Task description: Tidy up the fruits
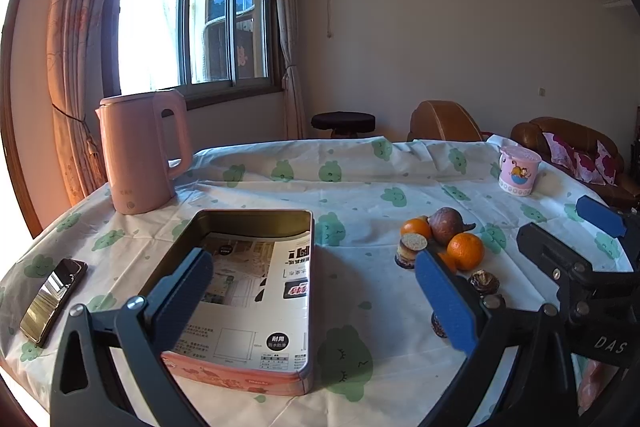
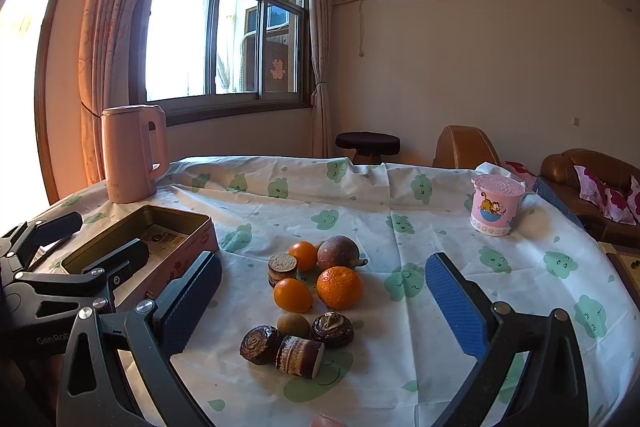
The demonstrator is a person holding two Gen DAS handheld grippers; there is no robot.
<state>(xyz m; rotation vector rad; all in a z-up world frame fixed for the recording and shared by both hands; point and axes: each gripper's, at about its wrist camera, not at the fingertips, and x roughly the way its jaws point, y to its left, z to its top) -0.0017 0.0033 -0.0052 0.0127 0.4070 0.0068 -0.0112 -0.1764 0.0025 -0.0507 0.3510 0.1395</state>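
Note:
A cluster of fruit lies on the cloth: three oranges [image 2: 339,287], a purple-brown passion fruit [image 2: 339,252], a small green-brown fruit [image 2: 293,325] and several dark cut stem pieces [image 2: 300,355]. The cluster also shows in the left wrist view [image 1: 464,250]. An open pink tin box [image 1: 256,291] with a printed paper inside sits left of the fruit. My left gripper [image 1: 316,299] is open and empty, hovering over the box. My right gripper [image 2: 324,311] is open and empty, its fingers standing either side of the fruit cluster, above it.
A pink kettle [image 1: 142,151] stands at the back left. A phone [image 1: 54,297] lies near the left table edge. A pink cartoon cup [image 2: 496,205] stands at the back right. Sofas and a stool sit beyond the table.

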